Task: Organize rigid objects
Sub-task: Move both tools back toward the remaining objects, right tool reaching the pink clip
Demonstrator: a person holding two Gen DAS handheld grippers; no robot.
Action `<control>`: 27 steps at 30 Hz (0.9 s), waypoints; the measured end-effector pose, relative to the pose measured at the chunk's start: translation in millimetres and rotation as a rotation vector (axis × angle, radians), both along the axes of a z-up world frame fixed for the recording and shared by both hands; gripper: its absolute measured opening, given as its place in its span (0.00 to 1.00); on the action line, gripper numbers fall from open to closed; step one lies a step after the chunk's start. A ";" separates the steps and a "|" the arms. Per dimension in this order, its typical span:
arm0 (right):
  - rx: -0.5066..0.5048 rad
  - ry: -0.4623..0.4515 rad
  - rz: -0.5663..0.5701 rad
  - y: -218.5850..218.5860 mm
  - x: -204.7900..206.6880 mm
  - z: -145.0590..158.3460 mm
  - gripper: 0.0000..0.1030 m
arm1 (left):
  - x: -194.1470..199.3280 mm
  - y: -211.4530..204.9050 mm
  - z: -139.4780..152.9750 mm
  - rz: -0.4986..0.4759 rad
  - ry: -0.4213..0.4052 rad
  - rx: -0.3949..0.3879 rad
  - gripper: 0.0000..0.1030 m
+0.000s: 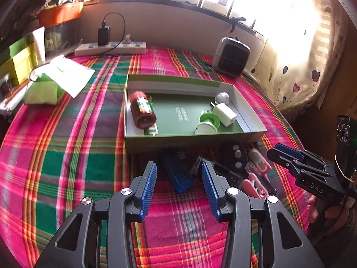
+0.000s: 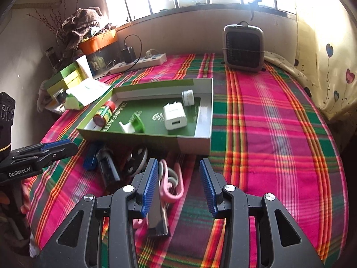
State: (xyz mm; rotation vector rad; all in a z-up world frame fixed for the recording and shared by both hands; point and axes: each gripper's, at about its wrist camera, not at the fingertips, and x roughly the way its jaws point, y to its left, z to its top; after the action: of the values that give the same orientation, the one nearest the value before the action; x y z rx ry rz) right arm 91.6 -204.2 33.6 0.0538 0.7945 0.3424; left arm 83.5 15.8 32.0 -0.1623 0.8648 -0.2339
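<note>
— Look at the left claw: its ribbed blue pads stand parted, nothing between them, released.

— And what lies ahead of it?

— The flat blue plastic stick, just beyond the tips on the plaid cloth. Its long axis runs slantwise, from near the shallow green cardboard box back toward the claw.

— The right claw?

— Also parted and gripping nothing. The pink-handled scissors lie just under its left pad; whether that pad touches them, I cannot tell.

— So which goes for the blue stick?

— The left, I'd judge; it is nearer and almost lined up. The box behind already holds the red-capped bottle, the white charger cube and a green-and-white reel.
</note>
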 end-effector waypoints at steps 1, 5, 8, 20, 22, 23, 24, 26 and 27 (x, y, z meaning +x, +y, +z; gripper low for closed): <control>-0.004 0.006 0.003 0.6 -1.1 -2.7 0.39 | -1.3 0.0 -3.8 0.001 0.011 -0.001 0.40; -0.018 0.026 0.011 6.2 -0.5 -9.1 0.39 | -5.2 1.6 -10.8 0.002 0.028 -0.004 0.40; -0.034 0.044 0.025 11.9 2.8 -14.5 0.40 | -7.3 3.8 -14.5 0.007 0.037 -0.011 0.40; 0.009 0.112 -0.018 2.9 16.9 -22.9 0.40 | -2.9 -1.8 -21.5 -0.014 0.060 -0.020 0.40; 0.016 0.114 -0.011 1.6 17.1 -22.7 0.40 | -1.9 -4.1 -22.3 -0.015 0.065 -0.017 0.40; 0.005 0.111 -0.007 2.7 16.5 -22.5 0.39 | -1.5 -5.0 -22.4 -0.015 0.065 -0.015 0.40; -0.014 0.103 -0.002 4.4 15.4 -22.4 0.38 | -1.2 -6.2 -22.7 -0.016 0.066 -0.013 0.40; -0.047 0.095 -0.007 6.0 14.7 -22.9 0.27 | -0.2 -8.4 -23.5 -0.017 0.071 -0.006 0.40; -0.070 0.089 -0.014 5.9 13.9 -23.2 0.25 | 0.3 -9.4 -23.8 -0.017 0.073 -0.003 0.40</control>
State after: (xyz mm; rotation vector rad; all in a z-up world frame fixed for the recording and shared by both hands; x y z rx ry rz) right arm 105.5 -198.3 10.4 0.0093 0.8936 0.3005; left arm 83.8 6.4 8.1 -0.1670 0.9383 -0.2466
